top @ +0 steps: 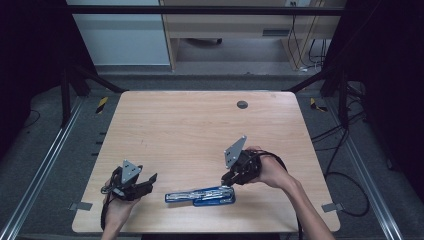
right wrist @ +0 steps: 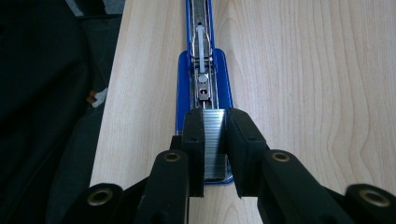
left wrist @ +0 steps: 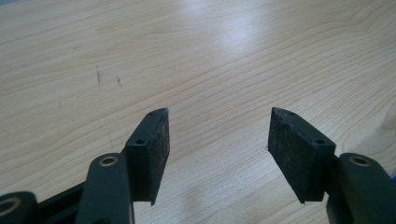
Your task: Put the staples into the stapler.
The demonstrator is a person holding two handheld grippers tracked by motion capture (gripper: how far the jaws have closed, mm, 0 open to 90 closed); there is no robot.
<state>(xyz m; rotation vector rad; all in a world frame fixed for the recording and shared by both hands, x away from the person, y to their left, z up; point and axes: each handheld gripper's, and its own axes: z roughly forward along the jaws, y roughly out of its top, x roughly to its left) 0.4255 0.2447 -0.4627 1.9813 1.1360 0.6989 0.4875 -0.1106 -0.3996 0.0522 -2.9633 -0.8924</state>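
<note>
A blue stapler point(top: 200, 196) lies opened out flat near the table's front edge, its metal magazine point(right wrist: 201, 56) facing up. My right gripper point(top: 228, 179) hovers at the stapler's right end, pointing down along it. Its jaws point(right wrist: 215, 119) are shut on a silver strip of staples point(right wrist: 215, 144), held just over the magazine's near end. My left gripper point(top: 149, 181) rests at the front left, a hand's breadth left of the stapler. It point(left wrist: 219, 126) stands open with only bare wood between the pads point(left wrist: 152, 154).
The wooden table point(top: 200, 130) has a round grey grommet point(top: 242, 104) near its back edge. The table's front edge point(right wrist: 109, 116) runs close beside the stapler, with dark floor beyond it. Metal rails point(top: 45, 160) and cables flank the table.
</note>
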